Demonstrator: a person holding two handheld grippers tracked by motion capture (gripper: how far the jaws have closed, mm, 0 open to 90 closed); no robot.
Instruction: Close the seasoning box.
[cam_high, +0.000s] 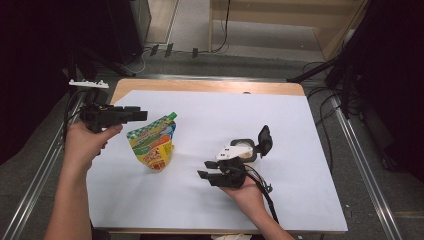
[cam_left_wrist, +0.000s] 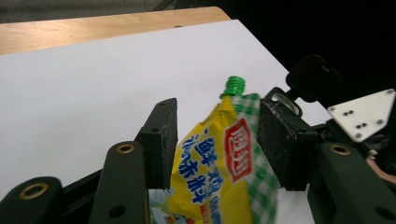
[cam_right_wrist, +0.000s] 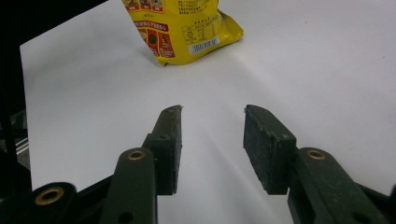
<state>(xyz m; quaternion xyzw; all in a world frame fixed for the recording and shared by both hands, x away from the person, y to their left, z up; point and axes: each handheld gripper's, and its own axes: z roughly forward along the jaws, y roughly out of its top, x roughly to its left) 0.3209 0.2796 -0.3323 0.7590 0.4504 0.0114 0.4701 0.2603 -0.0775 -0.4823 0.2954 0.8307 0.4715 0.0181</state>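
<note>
Landmark for this report: the pouch (cam_high: 152, 145), a yellow and green spouted pack standing upright on the white sheet (cam_high: 210, 200) that covers the counter (cam_high: 200, 85). Its green capped spout (cam_high: 172, 115) points up and toward the far right.

Left of the pouch: my left claw (cam_high: 140, 115) is held off the sheet, level with the pouch top and pointing toward it. In the left gripper view the pouch (cam_left_wrist: 224, 172) stands between its two pads (cam_left_wrist: 163, 140). The left pad is clear of the film; I cannot tell whether the right pad brushes the checked edge. The pouch is not squeezed, so I record this claw as open, with nothing clamped.

At the pouch: it stands on its own base, front label toward me, slightly creased at the middle. In the right gripper view its lower end (cam_right_wrist: 182, 28) rests flat on the sheet.

Right of the pouch: my right claw (cam_high: 204, 169) is low over the sheet, near the pouch and pointing toward its base. In the right gripper view its pads (cam_right_wrist: 268, 144) stand apart with bare white sheet between them: open and empty.

The wooden counter edge shows beyond the pouch, past the sheet.
</note>
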